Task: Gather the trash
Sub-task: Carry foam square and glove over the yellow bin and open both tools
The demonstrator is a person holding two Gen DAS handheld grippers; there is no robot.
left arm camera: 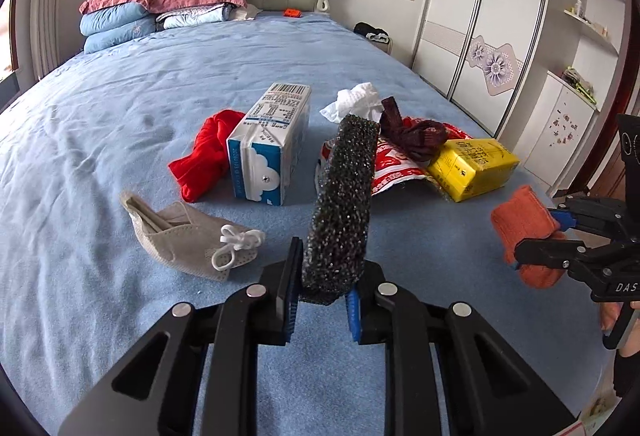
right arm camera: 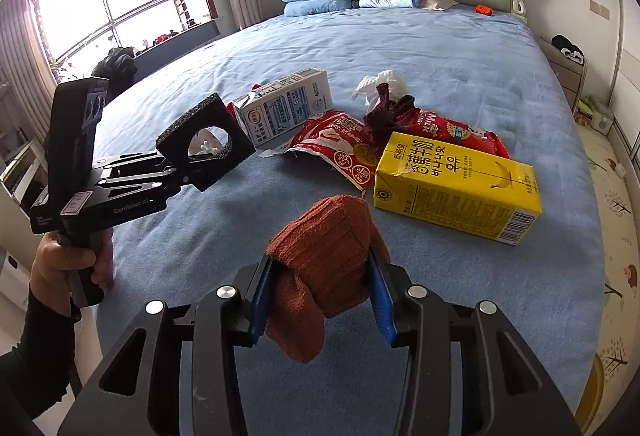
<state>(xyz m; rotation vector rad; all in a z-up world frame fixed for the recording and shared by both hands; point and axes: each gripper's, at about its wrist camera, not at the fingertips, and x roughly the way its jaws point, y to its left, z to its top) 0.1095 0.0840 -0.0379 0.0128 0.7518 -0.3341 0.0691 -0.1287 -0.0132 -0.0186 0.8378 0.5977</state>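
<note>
Left claw [left arm camera: 320, 292] clamped on black foam [left arm camera: 340, 203], long axis running away from the camera toward the headboard, raised above blue bed [left arm camera: 120, 95]. Strewn beyond: grey mask [left arm camera: 180, 236] near left, white carton [left arm camera: 272, 147] lying on its side against red cloth [left arm camera: 200, 155], tissue [left arm camera: 356, 99] farther back, dark sock [left arm camera: 412, 131] draped on red wrapper [left arm camera: 392, 171], yellow carton [left arm camera: 472, 167] to the right. At far right, right claw [left arm camera: 536, 236] gripping orange sock [left arm camera: 524, 232]. No bin or bag in sight.

Right claw [right arm camera: 320, 292] closed on orange sock [right arm camera: 328, 256], bunched between blue pads, toe hanging below. Straight ahead and nearest: yellow carton [right arm camera: 456, 187], flat, long axis slanting from near left to far right. Behind it red wrappers [right arm camera: 344, 151], dark sock [right arm camera: 388, 115], tissue [right arm camera: 380, 83], white carton [right arm camera: 288, 107]. At left, left claw [right arm camera: 192, 171] holding foam [right arm camera: 204, 141], seen face-on with a round hole, in a hand [right arm camera: 68, 260] with dark sleeve. Both claws full; likely nothing more picked up until each load is dropped, and no container visible to say which way. Mask closest to left side, yellow carton to right.
</note>
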